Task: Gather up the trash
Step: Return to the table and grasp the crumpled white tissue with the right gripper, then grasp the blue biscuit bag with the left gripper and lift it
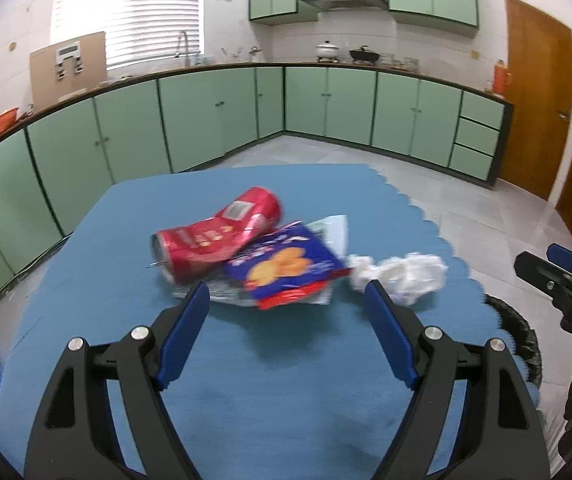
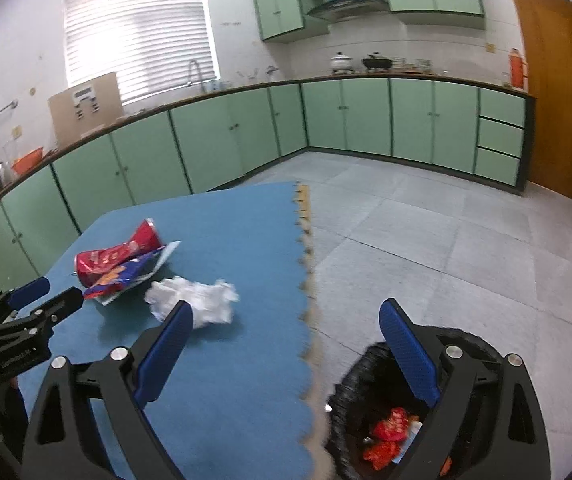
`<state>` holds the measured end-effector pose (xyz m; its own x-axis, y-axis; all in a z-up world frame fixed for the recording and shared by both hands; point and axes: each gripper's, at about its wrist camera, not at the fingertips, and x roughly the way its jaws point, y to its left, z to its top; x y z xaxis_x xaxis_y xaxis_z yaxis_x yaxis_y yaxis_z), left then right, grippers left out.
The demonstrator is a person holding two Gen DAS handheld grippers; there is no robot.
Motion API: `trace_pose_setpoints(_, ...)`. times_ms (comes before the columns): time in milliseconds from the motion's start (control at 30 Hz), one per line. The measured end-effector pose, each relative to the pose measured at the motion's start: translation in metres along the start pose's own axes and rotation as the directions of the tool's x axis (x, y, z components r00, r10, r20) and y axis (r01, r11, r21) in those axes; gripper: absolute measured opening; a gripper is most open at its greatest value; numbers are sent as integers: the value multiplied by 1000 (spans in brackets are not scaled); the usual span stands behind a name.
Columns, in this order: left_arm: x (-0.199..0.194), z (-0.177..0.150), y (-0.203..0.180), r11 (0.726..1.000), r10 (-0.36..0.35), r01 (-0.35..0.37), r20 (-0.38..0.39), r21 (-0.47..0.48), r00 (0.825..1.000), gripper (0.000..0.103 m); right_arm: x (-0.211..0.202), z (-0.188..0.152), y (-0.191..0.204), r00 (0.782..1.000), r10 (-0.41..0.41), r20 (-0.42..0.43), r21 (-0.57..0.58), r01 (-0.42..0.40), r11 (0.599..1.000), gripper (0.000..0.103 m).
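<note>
A crushed red can [image 1: 217, 234] lies on the blue mat [image 1: 277, 380], partly under a blue snack wrapper [image 1: 286, 266]. A crumpled white tissue [image 1: 406, 274] lies to their right. My left gripper [image 1: 288, 294] is open and empty, just in front of the wrapper. In the right wrist view, my right gripper [image 2: 286, 316] is open and empty, above the mat's edge, with the tissue [image 2: 197, 300] by its left finger. The can [image 2: 117, 256] and wrapper [image 2: 121, 278] lie further left. A black-lined trash bin [image 2: 366, 384] on the floor holds red wrappers [image 2: 388, 436].
The mat's scalloped right edge [image 2: 306, 264] borders grey floor tiles [image 2: 446, 248]. Green cabinets [image 1: 205, 120] line the far walls. A wooden door [image 1: 538, 108] is at the right. The right gripper [image 1: 562, 276] shows at the left view's right edge, with the bin [image 1: 522, 336] below it.
</note>
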<state>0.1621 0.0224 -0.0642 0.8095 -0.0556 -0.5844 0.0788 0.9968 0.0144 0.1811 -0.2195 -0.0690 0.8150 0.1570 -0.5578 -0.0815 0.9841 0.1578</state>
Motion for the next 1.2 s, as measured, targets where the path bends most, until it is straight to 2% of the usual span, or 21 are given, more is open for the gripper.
trace_pose_setpoints(333, 8, -1, 34, 998, 27, -27, -12, -48, 1000, 77, 47, 3, 51, 998, 17, -54, -84, -21, 996, 92)
trace_pose_setpoints(500, 13, -3, 43, 998, 24, -25, -22, -61, 999, 77, 76, -1, 61, 992, -11, -127, -99, -1, 995, 92)
trace_pose_setpoints(600, 15, -2, 46, 997, 13, -15, -25, -71, 1000, 77, 88, -4, 64, 985, -1, -170, -99, -16, 995, 91)
trace_pose_setpoints(700, 17, 0, 43, 998, -8, 6, -26, -70, 1000, 77, 96, -7, 69, 976, 36, -214, -108, -61, 992, 78)
trace_pose_setpoints(767, 20, 2, 39, 998, -25, 23, -25, -59, 999, 77, 99, -9, 73, 968, 88, -236, -103, -115, 988, 58)
trace_pose_setpoints(800, 21, 3, 37, 998, -32, 31, -25, -56, 999, 77, 99, -10, 74, 964, 105, -244, -103, -133, 986, 52)
trace_pose_setpoints(833, 23, 5, 34, 998, -44, 42, -27, -56, 999, 77, 99, -11, 76, 958, 135, -254, -104, -165, 981, 40)
trace_pose_setpoints(867, 25, 7, 32, 997, -52, 51, -28, -56, 998, 77, 98, -12, 76, 956, 145, -255, -107, -176, 978, 35)
trace_pose_setpoints(1033, 36, 13, 23, 996, -74, 72, -38, -46, 997, 77, 92, -10, 73, 958, 173, -230, -92, -199, 976, 25)
trace_pose_setpoints(1200, 50, 18, 15, 996, -78, 75, -62, -48, 995, 77, 81, -2, 56, 966, 157, -203, -73, -175, 982, 24)
